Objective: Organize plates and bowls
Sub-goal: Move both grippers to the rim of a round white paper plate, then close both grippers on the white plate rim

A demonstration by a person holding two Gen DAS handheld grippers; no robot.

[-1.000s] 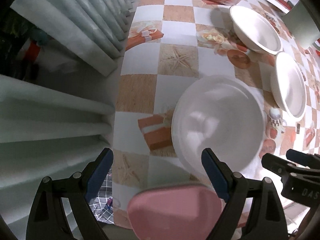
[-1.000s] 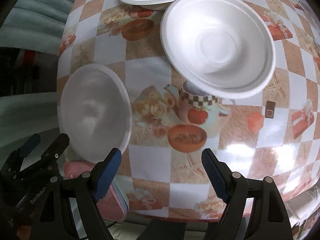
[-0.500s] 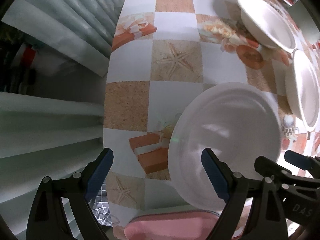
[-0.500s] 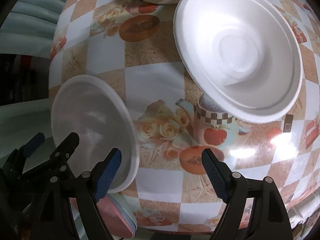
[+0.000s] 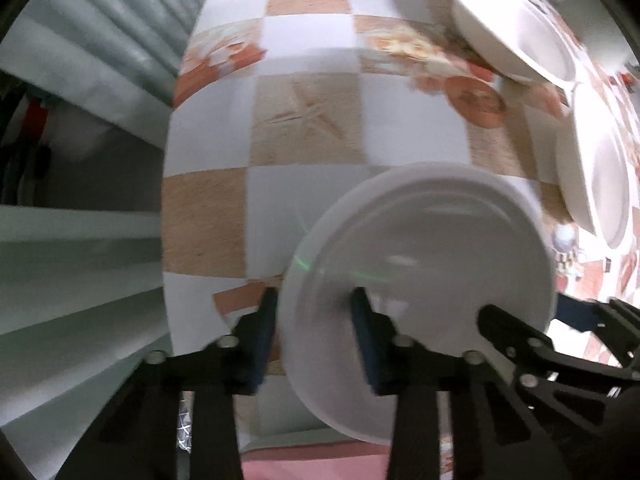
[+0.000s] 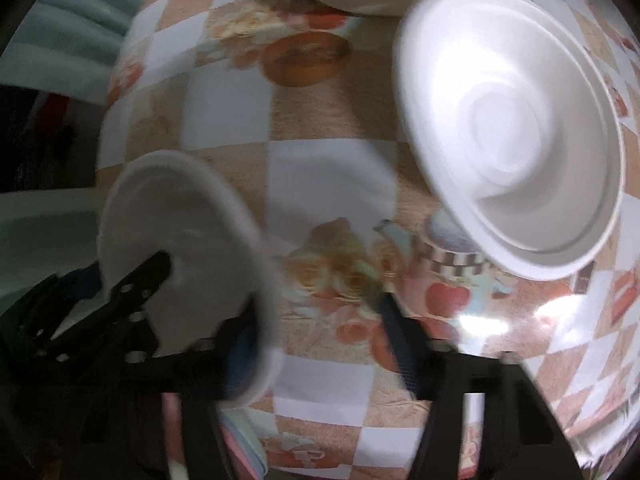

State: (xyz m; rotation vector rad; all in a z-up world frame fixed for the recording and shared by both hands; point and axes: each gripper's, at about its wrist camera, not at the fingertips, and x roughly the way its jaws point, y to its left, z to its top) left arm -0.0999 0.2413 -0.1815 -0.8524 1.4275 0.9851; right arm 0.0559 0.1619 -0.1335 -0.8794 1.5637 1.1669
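Observation:
A white foam plate [image 5: 432,260] lies near the table's front left corner. My left gripper [image 5: 314,328] points down over the plate's left rim. Its jaws are closing, one pad against the rim's outside and the other on the plate's inner face. In the right wrist view the same plate [image 6: 176,208] sits at lower left. My right gripper [image 6: 316,346] straddles its right rim with jaws closing. The left finger is at the rim and the right finger [image 6: 394,336] is still well clear of it.
Two white foam bowls [image 5: 516,36] [image 5: 604,184] sit farther back on the checked tablecloth [image 5: 312,92]; the nearer bowl [image 6: 516,152] is right of the plate. The table's edge runs along the left, with pale green folds [image 5: 80,280] beyond. Something pink [image 5: 320,460] lies below the near edge.
Both grippers have come down onto the plate from opposite sides. Their jaws, wide before, have narrowed around its rims, the left more than the right.

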